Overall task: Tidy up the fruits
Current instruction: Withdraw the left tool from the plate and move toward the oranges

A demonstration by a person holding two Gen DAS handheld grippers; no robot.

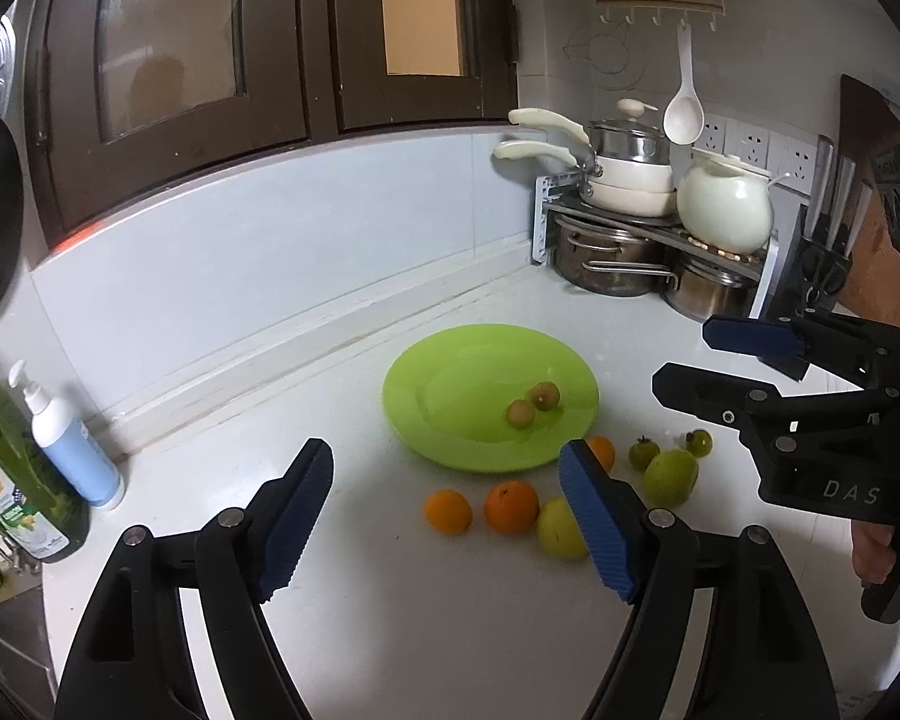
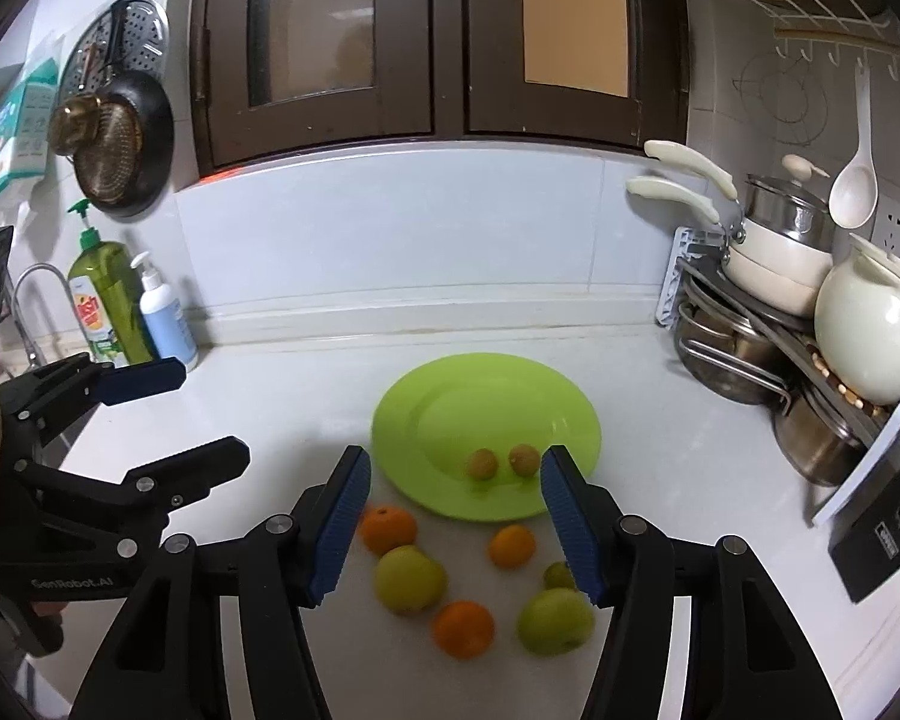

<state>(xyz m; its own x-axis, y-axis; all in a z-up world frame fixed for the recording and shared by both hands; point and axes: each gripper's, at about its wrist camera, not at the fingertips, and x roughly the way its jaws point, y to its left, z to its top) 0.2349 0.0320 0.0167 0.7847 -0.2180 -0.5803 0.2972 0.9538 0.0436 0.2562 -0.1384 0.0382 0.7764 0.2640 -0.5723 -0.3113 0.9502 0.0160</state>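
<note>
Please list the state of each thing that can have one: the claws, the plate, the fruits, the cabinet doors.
Left claw: open, empty.
Right claw: open, empty.
Round lime-green plastic plate: upright, holds two small brownish fruits.
Three oranges: on the white counter, off the plate.
Two yellow-green apples: on the counter.
Dark wooden cabinet doors: closed.

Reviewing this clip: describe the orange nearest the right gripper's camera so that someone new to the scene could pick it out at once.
Start at the green plate in the middle of the white countertop; loose fruit lies on the counter in front of it. In the right wrist view, the orange is the nearest fruit, between a yellow-green apple and a greener apple. The other two oranges lie closer to the plate's rim.
</note>
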